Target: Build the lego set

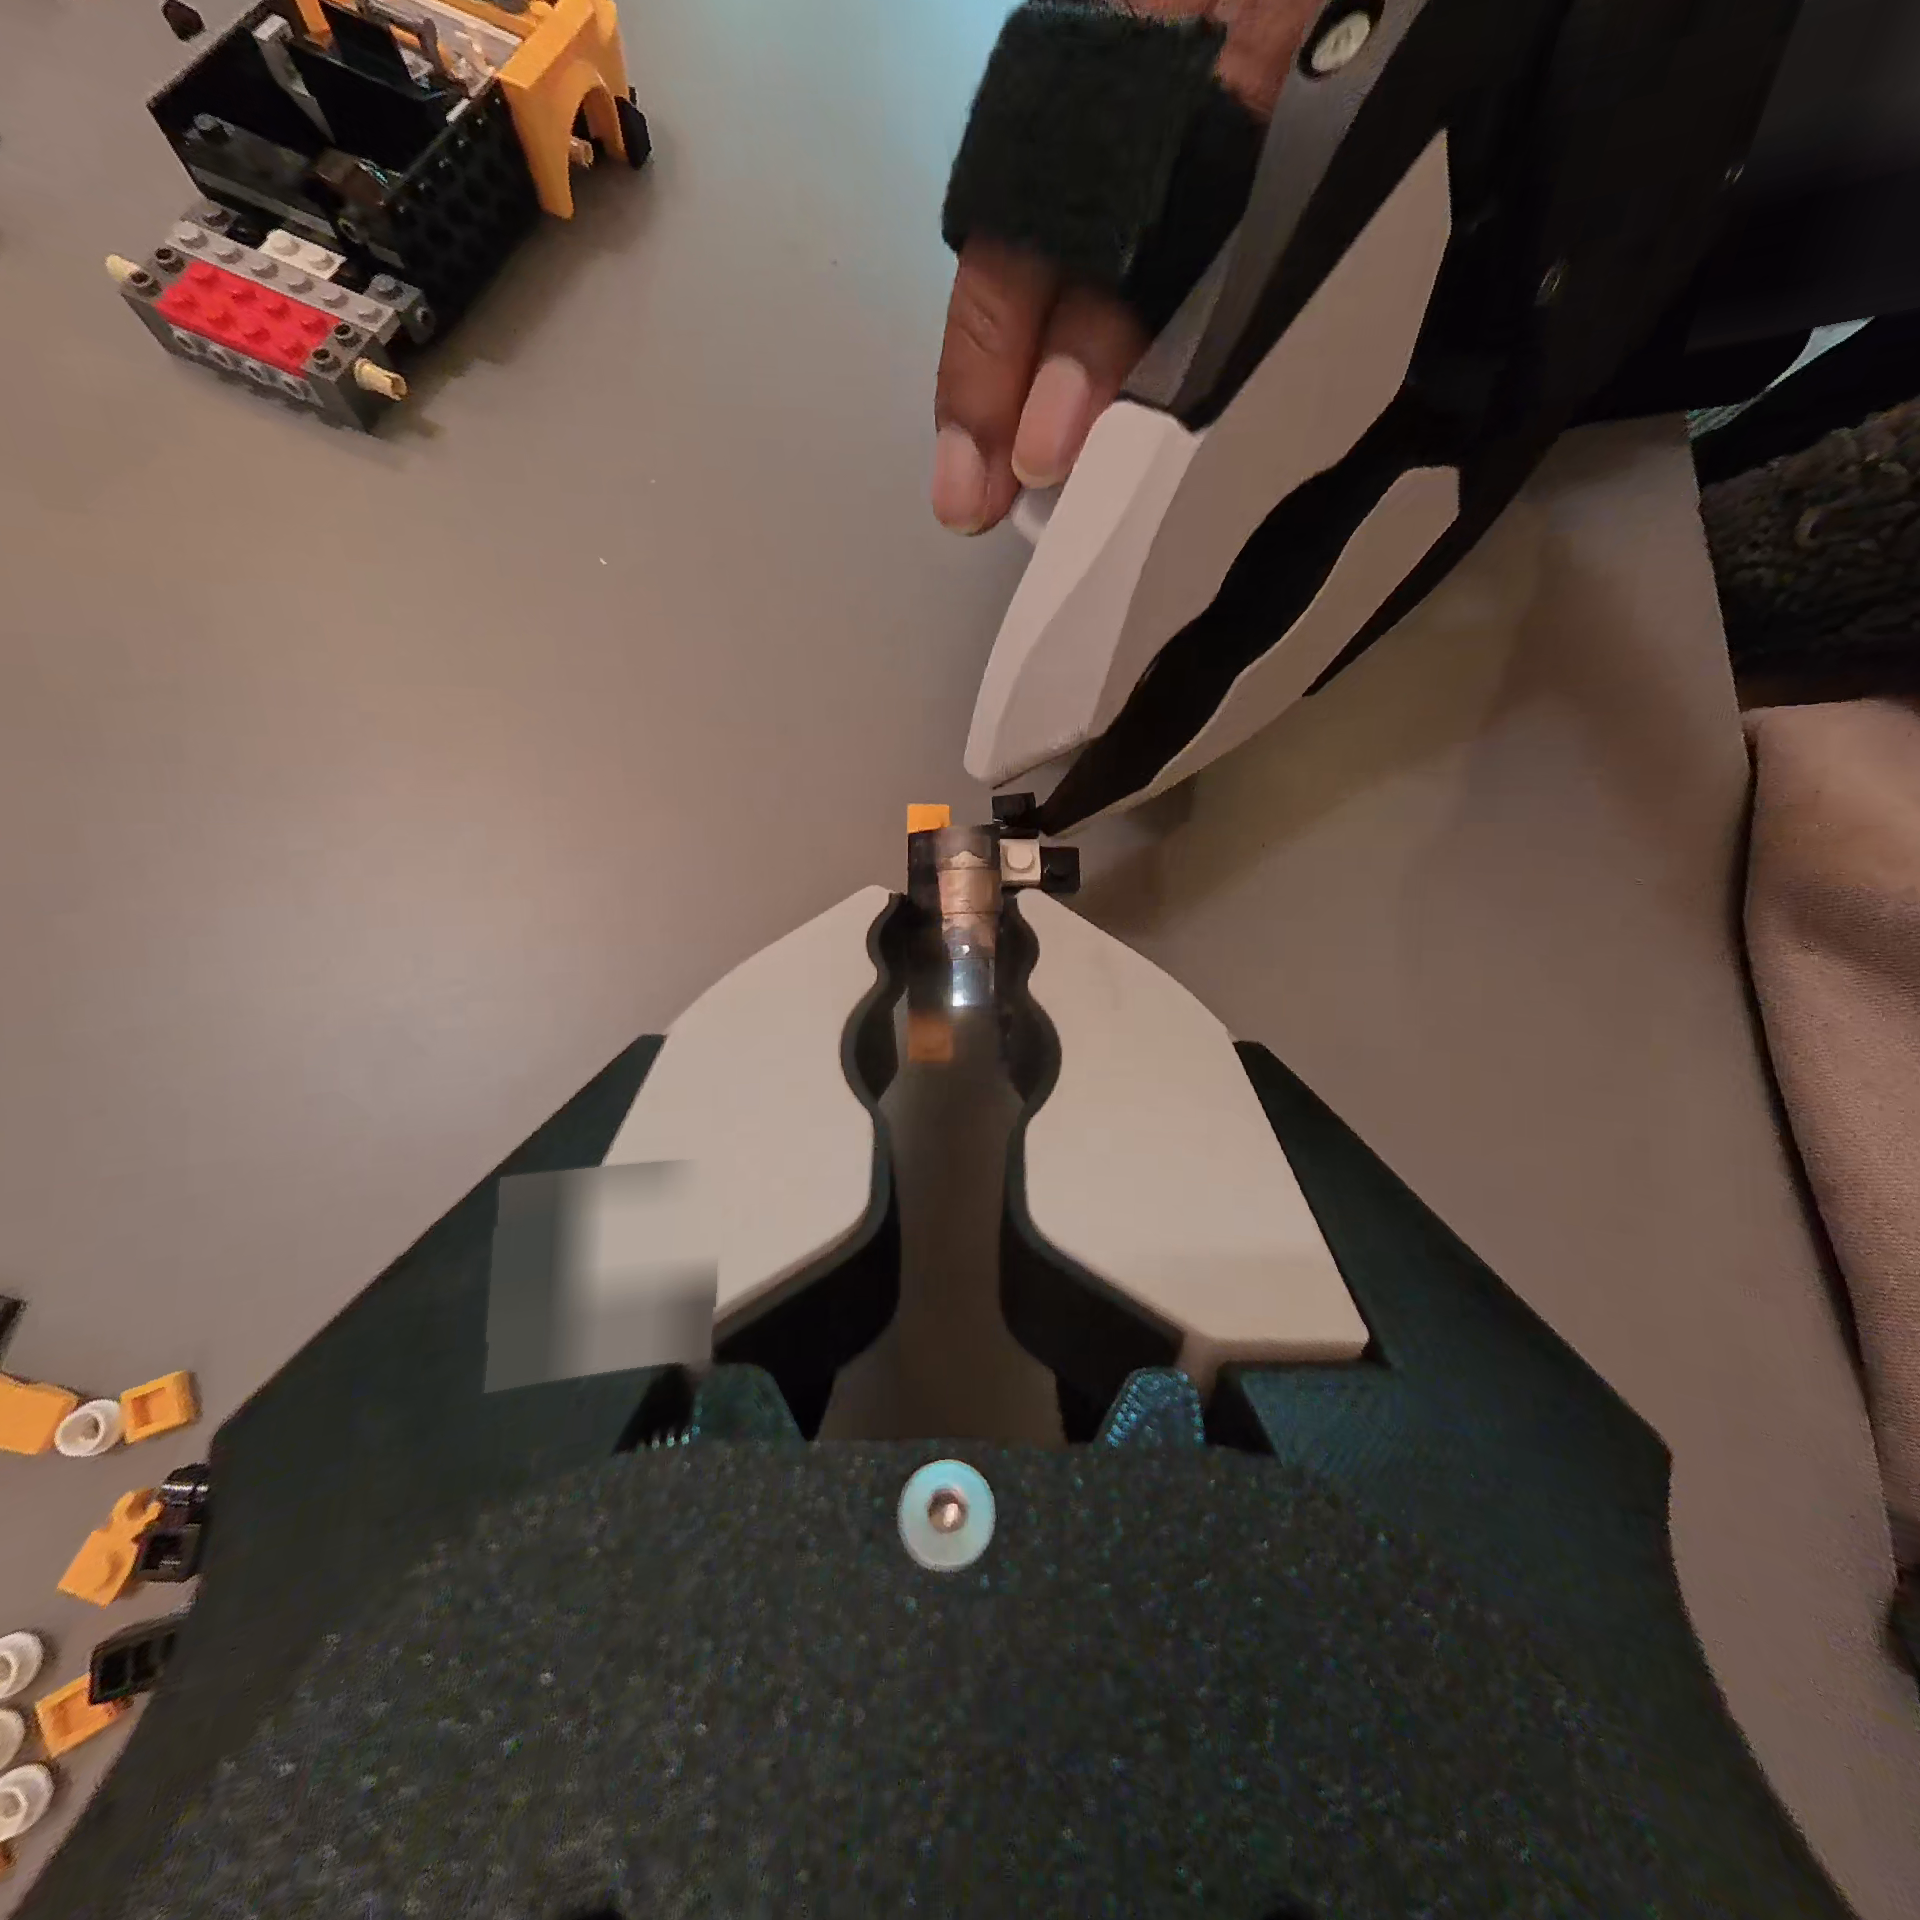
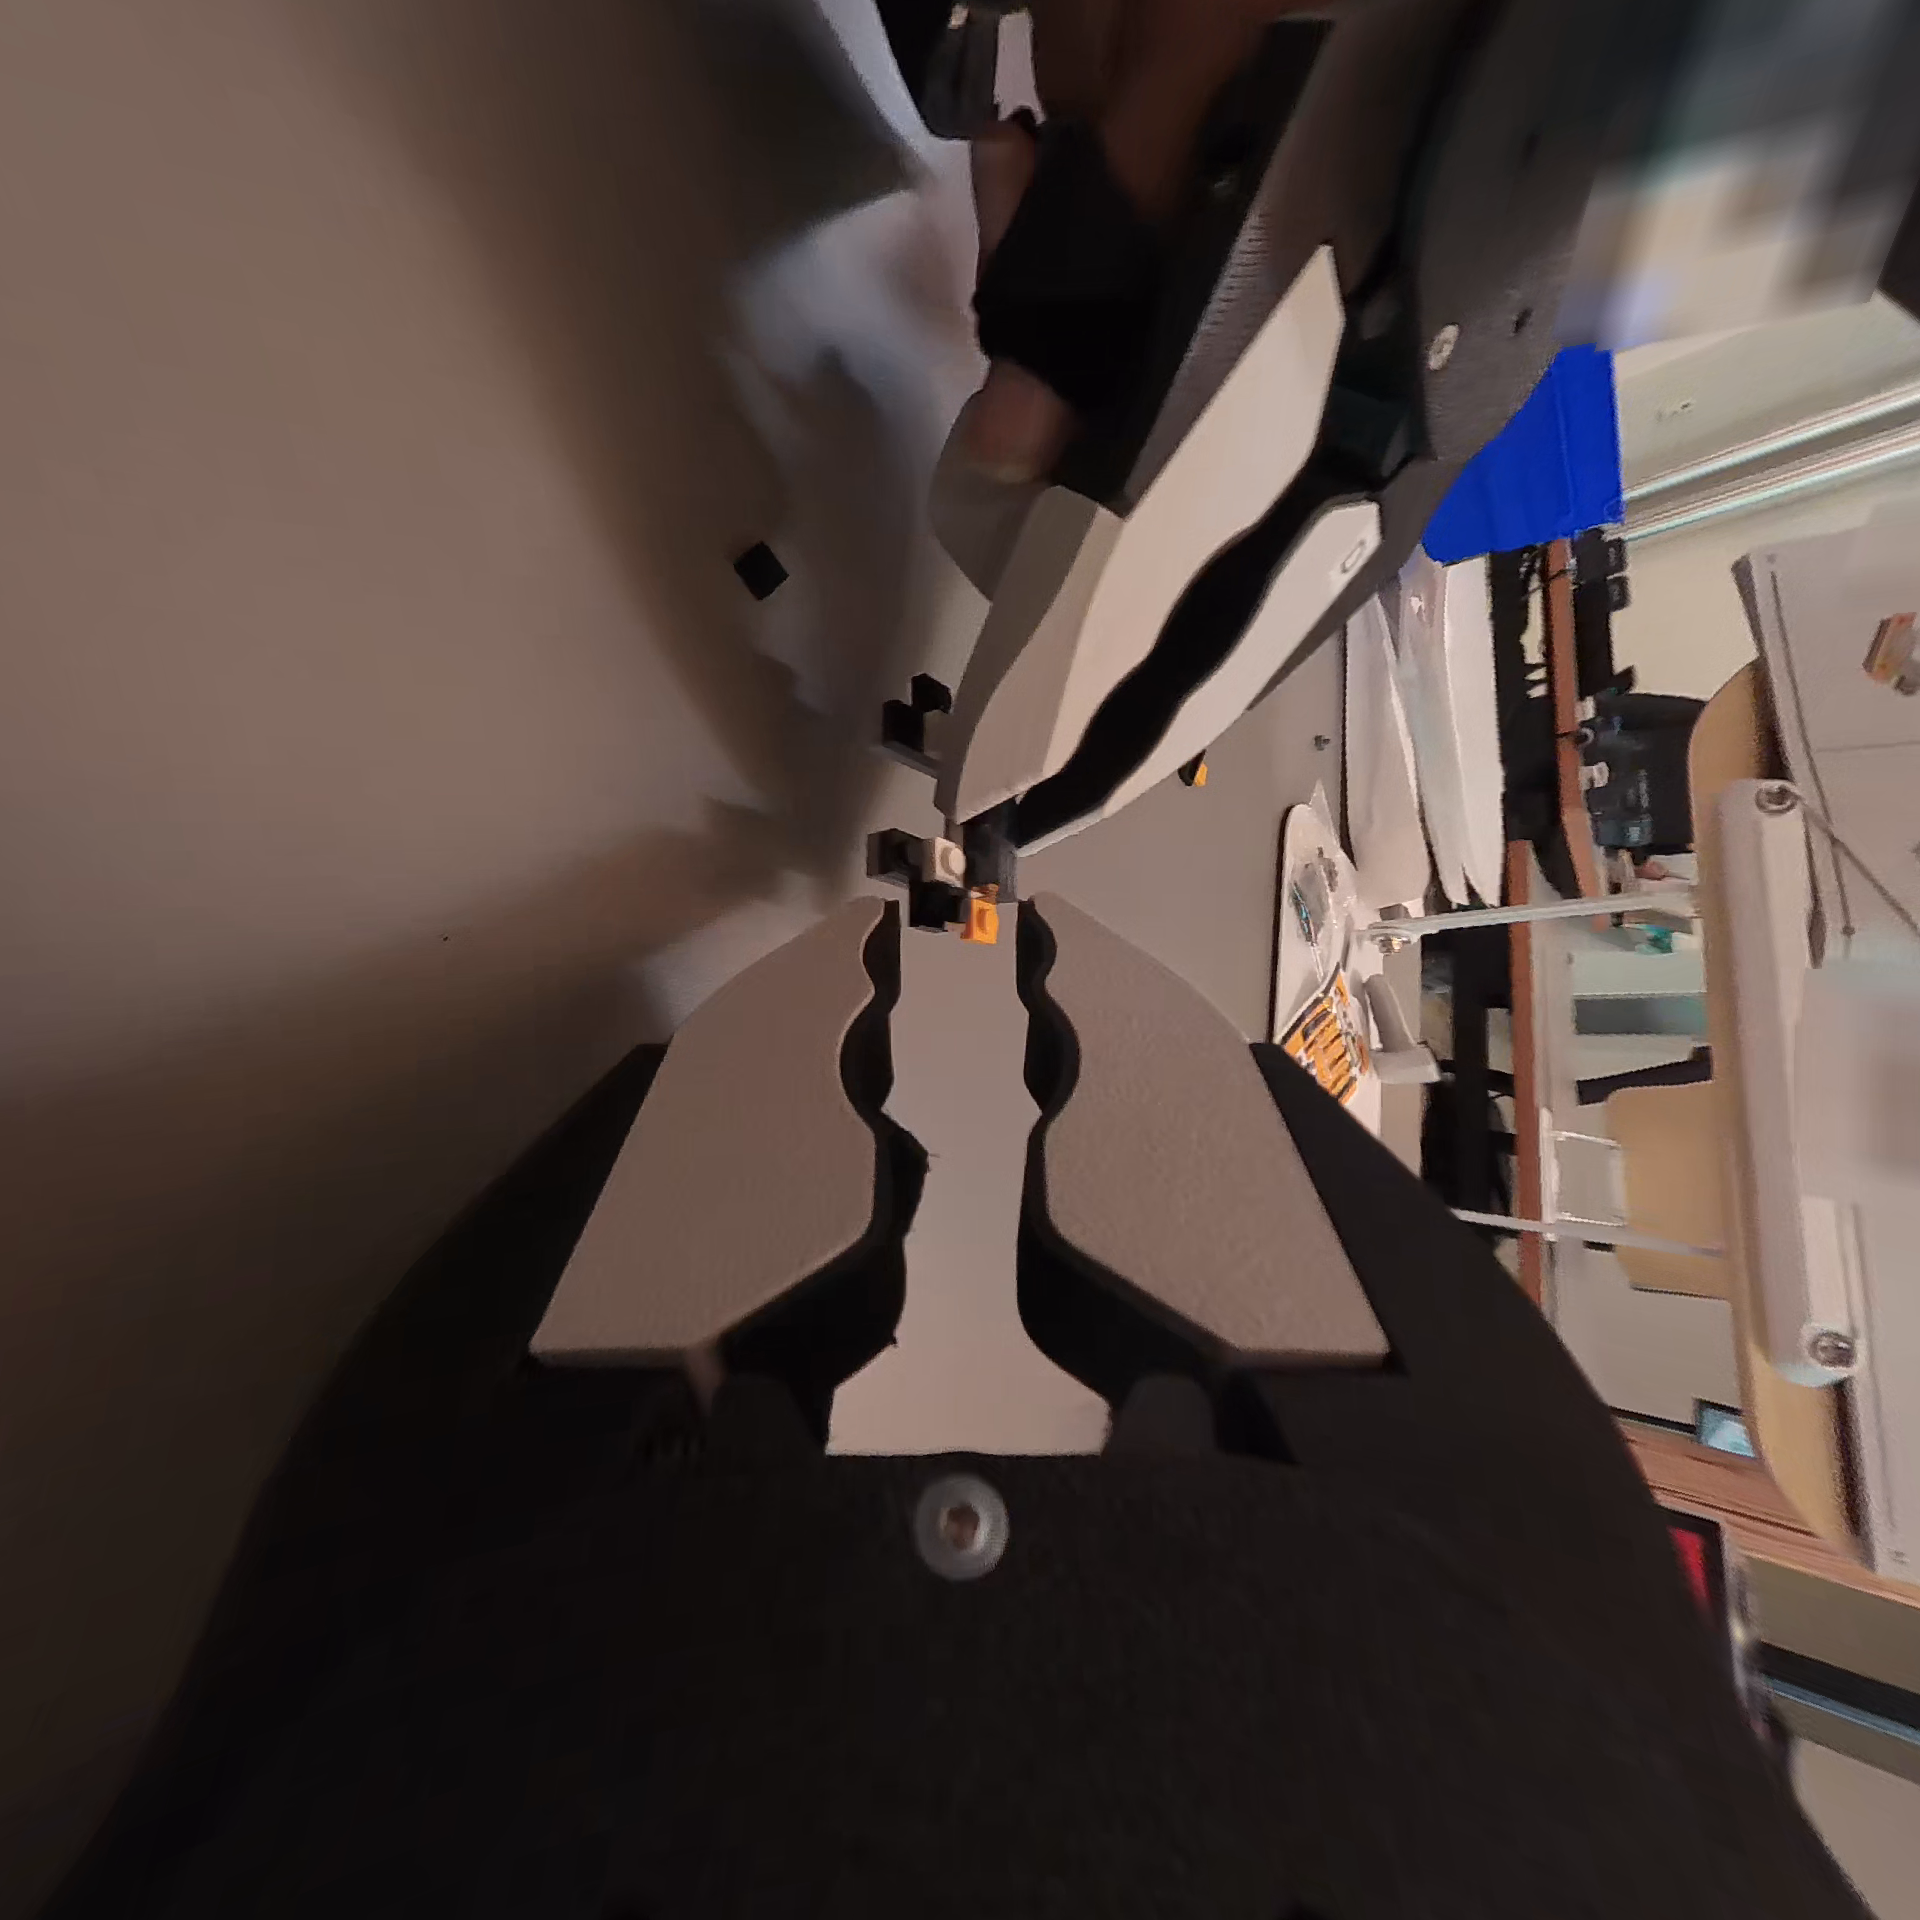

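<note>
L gripper (image 1: 956,904) pinches small sub-assembly (image 1: 971,883) at its fingertips above table (image 1: 520,727). R gripper (image 2: 951,914) fingers spread, just beside it. Piece probably light, rigid, pops apart easily; best held by its dark core.

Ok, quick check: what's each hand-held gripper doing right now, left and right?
Left hand-held gripper: closed on the small lego sub-assembly.
Right hand-held gripper: nearly closed, tips at the sub-assembly's black piece; whether it grips cannot be told.

Left tool (image 1: 954,904) gripping small lego assembly (image 1: 971,883)
</note>
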Demonstrator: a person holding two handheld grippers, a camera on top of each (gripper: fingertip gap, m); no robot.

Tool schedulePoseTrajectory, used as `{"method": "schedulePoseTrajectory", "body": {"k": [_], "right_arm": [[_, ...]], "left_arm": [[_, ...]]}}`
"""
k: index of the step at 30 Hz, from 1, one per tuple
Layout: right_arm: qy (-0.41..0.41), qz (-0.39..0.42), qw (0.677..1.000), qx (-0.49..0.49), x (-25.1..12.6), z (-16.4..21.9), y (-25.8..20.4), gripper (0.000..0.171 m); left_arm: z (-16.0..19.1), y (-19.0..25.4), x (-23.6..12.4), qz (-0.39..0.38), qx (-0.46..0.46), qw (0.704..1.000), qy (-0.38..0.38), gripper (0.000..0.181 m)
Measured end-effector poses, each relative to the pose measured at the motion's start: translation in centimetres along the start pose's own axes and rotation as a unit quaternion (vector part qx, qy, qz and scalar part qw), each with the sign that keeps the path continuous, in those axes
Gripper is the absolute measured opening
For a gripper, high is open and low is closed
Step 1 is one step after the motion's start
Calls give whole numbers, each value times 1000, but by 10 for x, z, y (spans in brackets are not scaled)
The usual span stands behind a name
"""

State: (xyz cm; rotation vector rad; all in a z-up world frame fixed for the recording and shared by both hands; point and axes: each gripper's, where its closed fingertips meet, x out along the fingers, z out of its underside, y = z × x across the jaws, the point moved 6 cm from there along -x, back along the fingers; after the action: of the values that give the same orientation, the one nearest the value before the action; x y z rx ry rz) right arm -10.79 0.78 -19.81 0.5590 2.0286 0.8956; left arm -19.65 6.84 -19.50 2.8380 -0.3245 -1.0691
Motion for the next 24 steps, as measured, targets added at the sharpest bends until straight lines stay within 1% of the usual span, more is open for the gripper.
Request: {"method": "schedulePoseTrajectory", "body": {"k": [4,10,13,17,24], "right_arm": [[-10,2,1000,-5,3,3,-2,19],[-18,29,999,-32,3,2,-1,11],[-24,46,997,-51,2,1,0,11],[-22,63,997,-47,-1,-1,4,10],[-15,63,997,-42,-4,-4,5,9]], "left_arm": [[0,-1,-1,-2,-8,1000,3,16],[-3,-2,-3,14,-41,999,21,16],[-5,-4,-4,31,-82,996,33,16],[-5,-7,-7,66,-153,985,52,16],[-3,-8,-9,116,-219,966,71,16]]}}
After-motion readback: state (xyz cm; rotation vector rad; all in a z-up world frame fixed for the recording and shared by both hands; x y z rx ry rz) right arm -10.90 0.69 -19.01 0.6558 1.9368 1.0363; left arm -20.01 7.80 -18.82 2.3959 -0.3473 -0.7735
